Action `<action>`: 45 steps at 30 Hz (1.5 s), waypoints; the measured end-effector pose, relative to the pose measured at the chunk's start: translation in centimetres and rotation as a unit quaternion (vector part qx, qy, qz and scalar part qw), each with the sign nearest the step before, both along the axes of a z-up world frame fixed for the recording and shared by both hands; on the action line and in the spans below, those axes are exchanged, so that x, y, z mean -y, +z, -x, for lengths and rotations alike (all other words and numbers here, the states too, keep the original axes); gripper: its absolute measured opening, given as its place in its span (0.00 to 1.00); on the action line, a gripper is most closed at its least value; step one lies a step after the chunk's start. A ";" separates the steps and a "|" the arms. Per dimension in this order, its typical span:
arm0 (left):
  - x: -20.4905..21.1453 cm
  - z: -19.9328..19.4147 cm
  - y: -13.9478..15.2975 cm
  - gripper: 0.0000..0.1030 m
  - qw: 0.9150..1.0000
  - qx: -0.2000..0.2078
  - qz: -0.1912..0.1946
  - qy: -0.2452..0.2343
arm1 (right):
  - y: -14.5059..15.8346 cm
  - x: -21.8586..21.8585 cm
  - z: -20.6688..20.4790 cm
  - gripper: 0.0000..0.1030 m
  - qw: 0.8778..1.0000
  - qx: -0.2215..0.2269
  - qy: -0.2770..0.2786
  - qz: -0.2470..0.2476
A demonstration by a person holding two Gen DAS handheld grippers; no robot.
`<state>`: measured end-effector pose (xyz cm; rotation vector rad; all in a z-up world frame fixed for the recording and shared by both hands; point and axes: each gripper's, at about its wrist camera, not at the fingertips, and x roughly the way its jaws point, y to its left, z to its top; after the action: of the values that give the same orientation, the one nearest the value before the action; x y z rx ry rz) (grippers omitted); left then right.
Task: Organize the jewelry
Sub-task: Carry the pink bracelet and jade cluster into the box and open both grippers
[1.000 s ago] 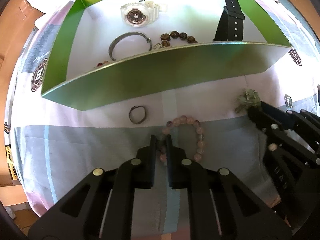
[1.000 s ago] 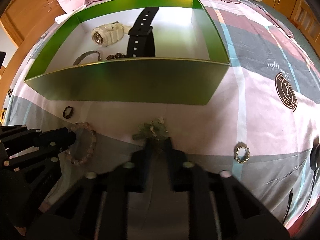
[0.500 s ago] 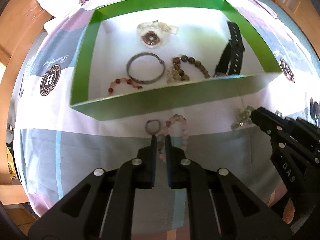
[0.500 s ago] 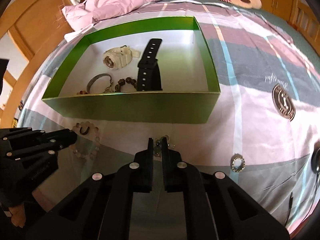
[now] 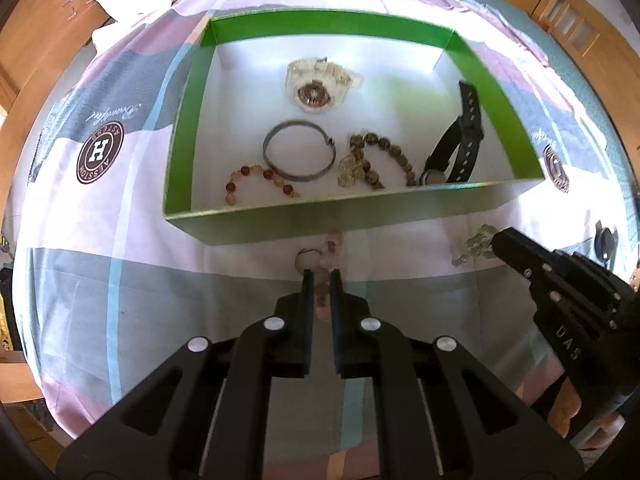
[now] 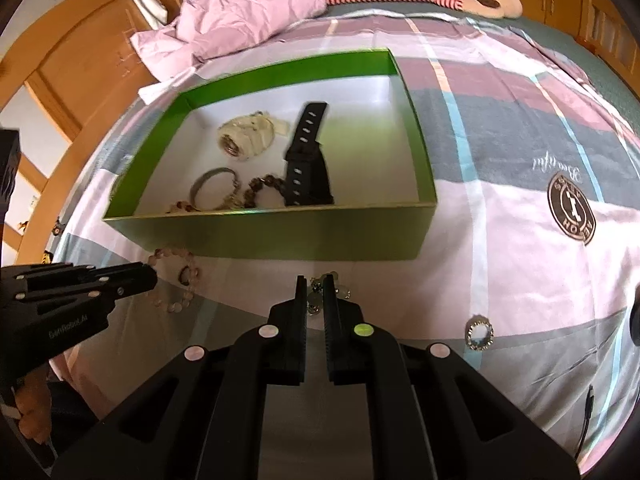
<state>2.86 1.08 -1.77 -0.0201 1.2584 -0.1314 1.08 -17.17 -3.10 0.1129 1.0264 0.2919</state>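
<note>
A green box (image 5: 384,210) (image 6: 280,232) on the bed holds a white watch (image 5: 316,84), a metal bangle (image 5: 299,156), two bead bracelets and a black watch (image 5: 456,148). My left gripper (image 5: 319,276) is shut on a pink bead bracelet (image 5: 332,248), lifted in front of the box; it also shows in the right wrist view (image 6: 176,280). My right gripper (image 6: 311,282) is shut on a pale green bracelet (image 6: 320,300), raised off the bedspread; it also shows in the left wrist view (image 5: 476,242).
A small dark ring (image 5: 306,258) lies under the pink bracelet. A sparkly ring (image 6: 479,334) lies on the bedspread at the right. A pink blanket (image 6: 240,20) and a wooden bed frame lie beyond the box.
Both grippers have risen with their bracelets, so the box looks smaller and farther. The pink bracelet now hangs from the left fingers instead of lying flat.
</note>
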 end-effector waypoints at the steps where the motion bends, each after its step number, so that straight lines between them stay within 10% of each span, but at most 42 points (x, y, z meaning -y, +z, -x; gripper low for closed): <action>1: -0.1 0.0 0.4 0.08 1.000 0.004 0.005 -0.001 | 0.3 0.0 0.1 0.08 1.000 0.003 0.002 -0.003; 14: -2.1 1.0 9.5 0.08 0.980 0.176 0.096 -0.003 | 8.9 0.2 0.8 0.08 0.986 0.148 0.014 -0.075; 30: -1.1 -5.1 4.5 0.08 0.991 0.115 0.056 0.030 | 4.2 -0.6 -5.0 0.09 0.993 0.099 -0.008 -0.060; 33: -1.2 -5.2 4.0 0.14 0.992 0.109 0.057 0.035 | 4.6 -0.3 -4.7 0.53 0.992 0.102 -0.014 -0.072; 45: 0.5 1.1 5.7 0.38 0.990 0.129 0.045 -0.025 | 6.3 7.1 -1.0 0.55 0.992 0.079 -0.095 -0.037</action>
<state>1.75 0.53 3.95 -0.0477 0.9935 -0.2280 2.11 -24.31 3.24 0.2496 0.8409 0.1622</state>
